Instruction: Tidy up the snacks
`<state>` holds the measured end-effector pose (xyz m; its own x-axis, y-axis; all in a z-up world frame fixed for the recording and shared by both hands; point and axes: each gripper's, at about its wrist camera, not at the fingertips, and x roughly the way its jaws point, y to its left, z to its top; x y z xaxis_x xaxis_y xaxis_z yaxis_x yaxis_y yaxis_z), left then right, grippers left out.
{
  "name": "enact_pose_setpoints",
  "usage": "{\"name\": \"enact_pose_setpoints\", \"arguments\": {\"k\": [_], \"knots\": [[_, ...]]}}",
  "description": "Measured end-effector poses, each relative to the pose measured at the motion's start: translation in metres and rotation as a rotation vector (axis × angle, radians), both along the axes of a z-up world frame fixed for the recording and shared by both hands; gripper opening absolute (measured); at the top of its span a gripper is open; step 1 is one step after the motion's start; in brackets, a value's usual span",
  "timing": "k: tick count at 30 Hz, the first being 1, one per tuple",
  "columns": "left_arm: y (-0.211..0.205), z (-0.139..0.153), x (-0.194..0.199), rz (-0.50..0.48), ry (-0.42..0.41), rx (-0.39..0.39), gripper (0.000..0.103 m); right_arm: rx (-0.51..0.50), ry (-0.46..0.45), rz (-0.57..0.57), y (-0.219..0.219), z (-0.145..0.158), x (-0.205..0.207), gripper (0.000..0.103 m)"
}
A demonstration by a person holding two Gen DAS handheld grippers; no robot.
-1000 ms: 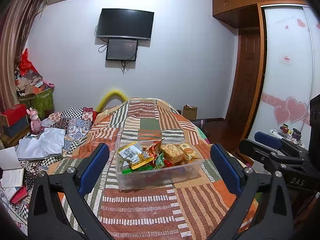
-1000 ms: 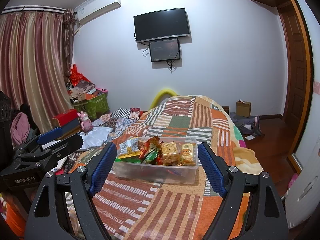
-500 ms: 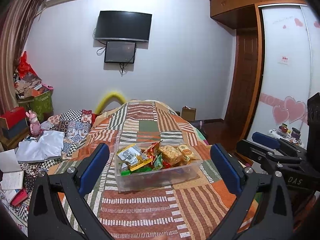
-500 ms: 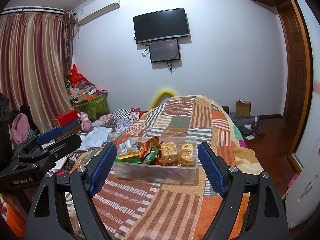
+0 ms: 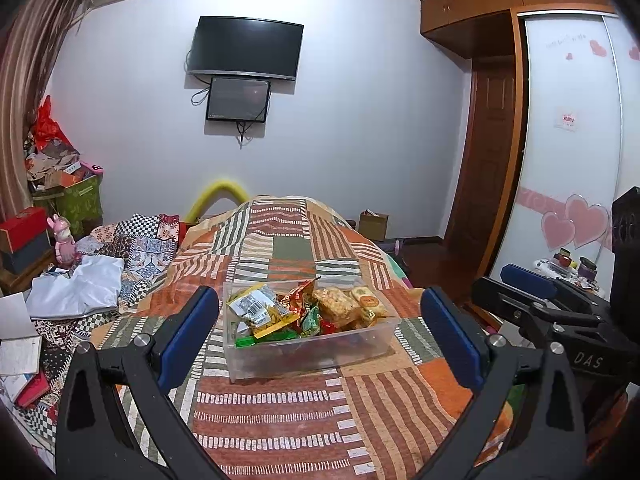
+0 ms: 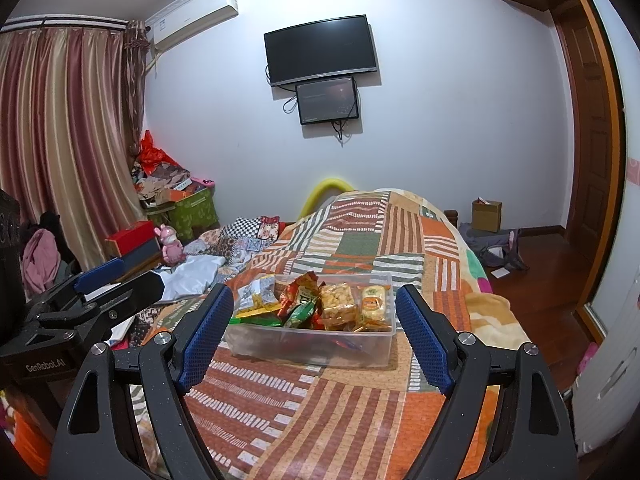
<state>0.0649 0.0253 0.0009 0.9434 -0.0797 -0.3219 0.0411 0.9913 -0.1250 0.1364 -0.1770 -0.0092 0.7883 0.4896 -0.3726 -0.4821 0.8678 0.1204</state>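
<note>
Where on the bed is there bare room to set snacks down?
Free: the patchwork bedspread between the clear bin and both grippers' open jaws, and beyond the bin toward the wall. Crowded: its left edge, with clothes and papers.

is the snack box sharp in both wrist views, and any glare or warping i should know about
Left wrist view: clear snack box sharp, walls and wardrobe bowed by fisheye, corners vignetted black. Right wrist view: box equally sharp, curtain and door frame curve; no strong glare.
</note>
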Motion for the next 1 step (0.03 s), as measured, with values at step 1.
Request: {"name": "enact_pose_setpoints", "arguments": {"k": [1], "knots": [[-0.0005,-0.0005,0.0002,0.001,0.001,0.002,0.102,-0.001,0.000,0.000,0.0005,-0.0005,0.0000,0.081]]}}
